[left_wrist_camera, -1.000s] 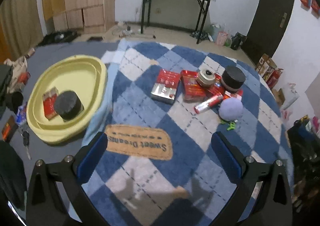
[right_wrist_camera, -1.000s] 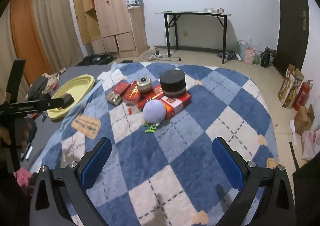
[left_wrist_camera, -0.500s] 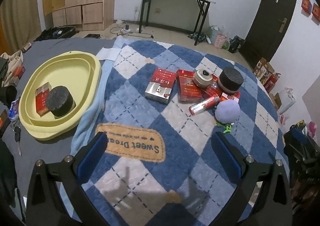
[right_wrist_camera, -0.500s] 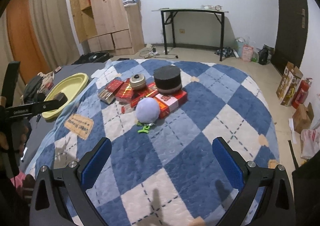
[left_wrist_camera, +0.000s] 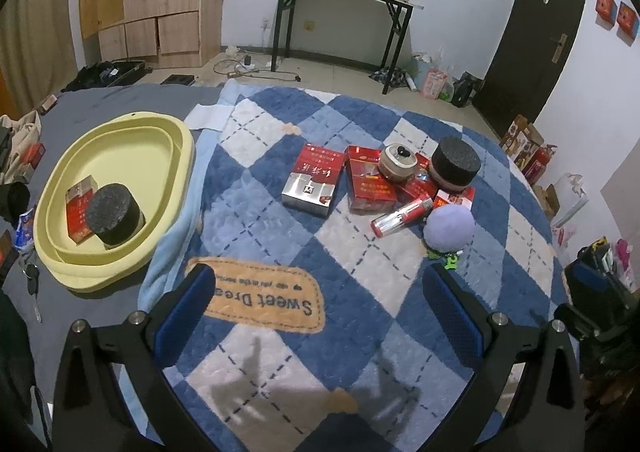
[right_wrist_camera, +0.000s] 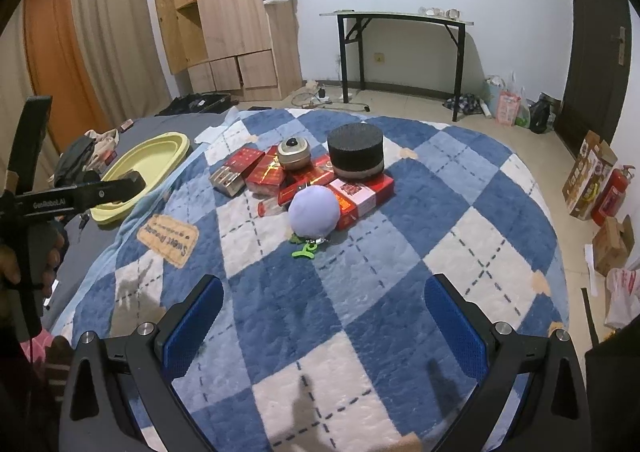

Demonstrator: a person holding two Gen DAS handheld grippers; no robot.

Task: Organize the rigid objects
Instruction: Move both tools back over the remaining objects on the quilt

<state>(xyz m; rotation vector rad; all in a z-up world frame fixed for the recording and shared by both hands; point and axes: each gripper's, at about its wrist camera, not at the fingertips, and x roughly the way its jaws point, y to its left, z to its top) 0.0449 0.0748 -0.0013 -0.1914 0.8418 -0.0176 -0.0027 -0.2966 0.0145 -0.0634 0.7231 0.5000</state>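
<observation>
Both grippers are hovering spread wide over the checked blue rug (left_wrist_camera: 256, 211), gripping nothing.

The left gripper (left_wrist_camera: 320, 316) is hanging above the rug's label while the right gripper (right_wrist_camera: 324, 328) is waiting near the pile: red boxes (left_wrist_camera: 314, 179), a black cylinder (right_wrist_camera: 355, 151), a purple ball (right_wrist_camera: 314, 211). Another black cylinder (left_wrist_camera: 114, 213) is sitting in the yellow tray (left_wrist_camera: 120, 131) beside a red box (left_wrist_camera: 78, 207).

The left wrist view looks down from above the blue-and-white checked blanket (left_wrist_camera: 280, 236), with the pale yellow oval tray (left_wrist_camera: 120, 187) near on its left. The right wrist view faces the same cluster of red boxes (right_wrist_camera: 264, 171) from farther right.
</observation>
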